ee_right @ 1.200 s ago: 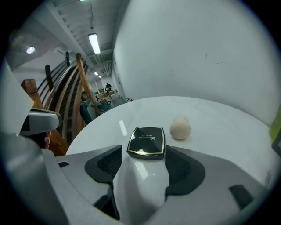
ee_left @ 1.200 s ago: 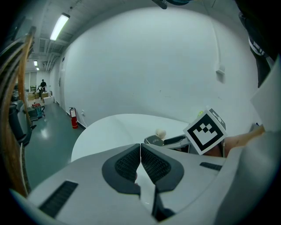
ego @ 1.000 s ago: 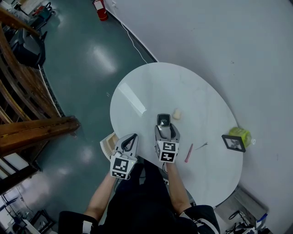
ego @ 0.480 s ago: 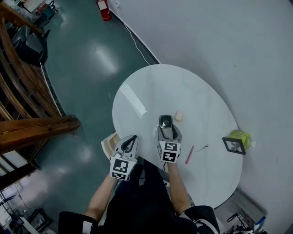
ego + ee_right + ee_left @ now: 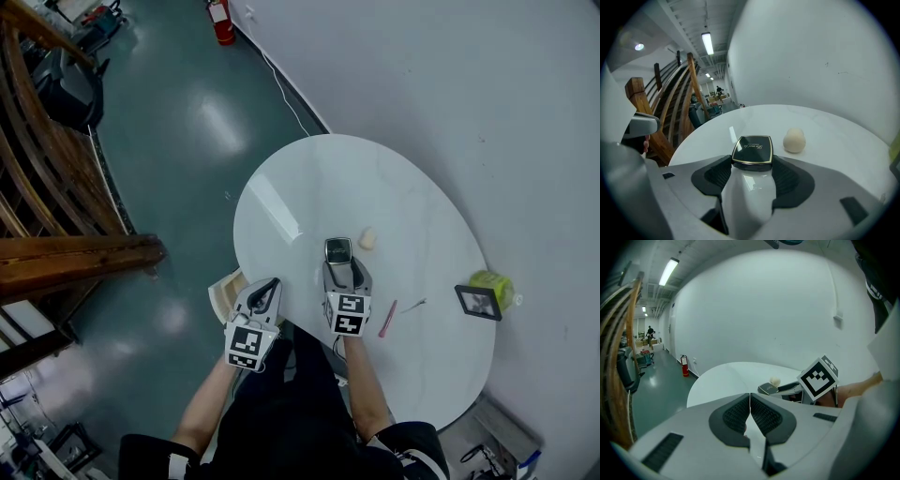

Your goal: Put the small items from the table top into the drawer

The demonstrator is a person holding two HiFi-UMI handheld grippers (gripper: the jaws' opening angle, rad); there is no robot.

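Observation:
On the round white table (image 5: 309, 178) my right gripper (image 5: 337, 257) is shut on a black compact case (image 5: 337, 248) with a gold rim. The case (image 5: 752, 150) sits squarely between its two pads. A beige egg-shaped sponge (image 5: 367, 239) lies just right of the case on the table, and it shows as a pale ball (image 5: 794, 140) in the right gripper view. A pink pen (image 5: 386, 317) and a thin small item (image 5: 413, 302) lie to the right of that gripper. My left gripper (image 5: 267, 289) hangs shut and empty at the table's near-left edge, pads pressed together (image 5: 750, 413).
An open wooden drawer (image 5: 223, 292) sticks out under the table's left edge, beside the left gripper. A small black picture frame (image 5: 478, 301) and a yellow-green object (image 5: 494, 280) stand at the table's right rim. A wooden staircase (image 5: 56, 253) is at the left and a wall at the right.
The right gripper with the compact case has shifted a little to the left, away from the sponge. The left gripper stays in place.

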